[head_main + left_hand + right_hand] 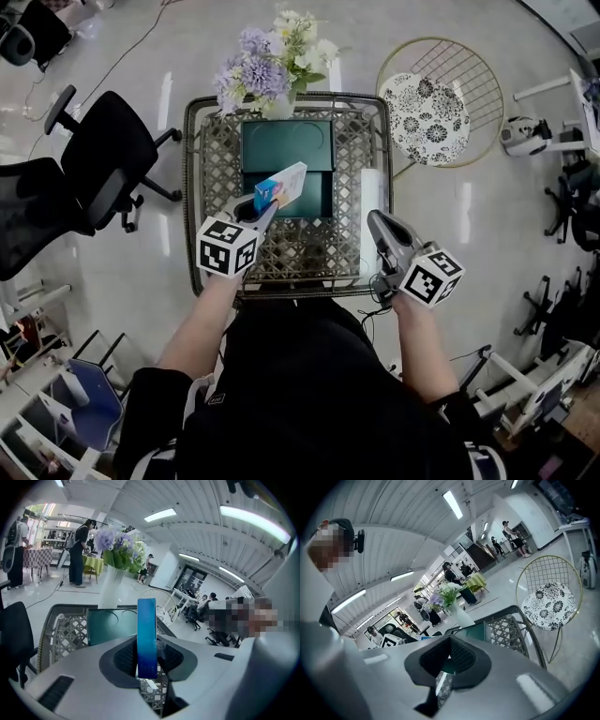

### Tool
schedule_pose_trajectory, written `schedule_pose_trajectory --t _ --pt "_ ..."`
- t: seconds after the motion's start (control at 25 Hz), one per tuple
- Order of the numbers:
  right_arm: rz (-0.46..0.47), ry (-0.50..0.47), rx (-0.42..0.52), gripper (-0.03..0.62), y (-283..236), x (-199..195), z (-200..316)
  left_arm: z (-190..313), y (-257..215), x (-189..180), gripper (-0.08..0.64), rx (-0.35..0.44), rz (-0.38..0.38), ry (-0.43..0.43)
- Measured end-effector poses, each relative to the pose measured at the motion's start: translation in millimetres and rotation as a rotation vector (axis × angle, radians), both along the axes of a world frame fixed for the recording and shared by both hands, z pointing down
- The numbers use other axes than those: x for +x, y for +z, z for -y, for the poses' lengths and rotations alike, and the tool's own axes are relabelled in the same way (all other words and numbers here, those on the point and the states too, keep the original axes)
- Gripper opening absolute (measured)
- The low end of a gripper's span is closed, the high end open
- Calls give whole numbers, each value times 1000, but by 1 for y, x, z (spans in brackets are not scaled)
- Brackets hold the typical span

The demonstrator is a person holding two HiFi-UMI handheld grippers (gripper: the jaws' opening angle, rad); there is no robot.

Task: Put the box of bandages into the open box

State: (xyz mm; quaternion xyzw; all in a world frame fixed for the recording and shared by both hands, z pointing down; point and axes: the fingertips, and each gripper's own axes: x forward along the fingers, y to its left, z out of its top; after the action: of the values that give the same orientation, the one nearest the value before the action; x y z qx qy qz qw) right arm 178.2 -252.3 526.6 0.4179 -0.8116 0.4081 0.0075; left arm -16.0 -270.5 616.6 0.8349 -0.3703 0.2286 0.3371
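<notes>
The box of bandages (pixel 281 187) is blue and white, and my left gripper (pixel 265 208) is shut on it. It is held tilted above the front left part of the open dark green box (pixel 286 145), which lies on the wicker table (pixel 309 248). In the left gripper view the bandage box (pixel 146 634) stands on edge between the pads of the left gripper (pixel 146 663), with the green box (pixel 105 625) beyond. My right gripper (pixel 375 221) is shut and empty over the table's right side. In its own view the right gripper (pixel 449 656) has the green box (pixel 473 632) ahead of it.
A vase of purple and white flowers (pixel 272 66) stands at the table's far edge. A white strip (pixel 372 187) lies along the table's right side. A wire chair with a patterned cushion (pixel 436 103) is at the back right, and black office chairs (pixel 94 159) at the left.
</notes>
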Motion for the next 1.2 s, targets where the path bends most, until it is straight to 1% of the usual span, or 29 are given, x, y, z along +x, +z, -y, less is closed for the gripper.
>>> schedule_pose_trajectory --t 0.2,0.36,0.52,0.64,0.8,0.92,1.0,1.08,1.2 --pt "1 11 -22 11 9 1 -5 -12 29 19 87 -79 -4 47" --pt "10 18 -33 11 16 2 -7 -18 53 34 89 -129 17 86" --pt "17 29 -45 11 22 6 -11 -27 74 42 89 -205 22 88" --pt "21 42 -50 11 24 10 -15 -30 83 43 91 -231 42 84" --pt "22 54 -58 11 27 17 -18 -26 96 44 94 -247 90 77" --pt "23 51 -58 11 26 17 -18 -24 101 43 95 -247 109 81" --pt "25 45 -58 11 26 16 -17 -23 101 43 99 -232 126 87" --pt "26 37 -59 11 27 15 -17 -20 100 38 110 -204 162 81" --pt "25 24 -62 11 28 13 -16 -15 98 25 135 -169 214 32"
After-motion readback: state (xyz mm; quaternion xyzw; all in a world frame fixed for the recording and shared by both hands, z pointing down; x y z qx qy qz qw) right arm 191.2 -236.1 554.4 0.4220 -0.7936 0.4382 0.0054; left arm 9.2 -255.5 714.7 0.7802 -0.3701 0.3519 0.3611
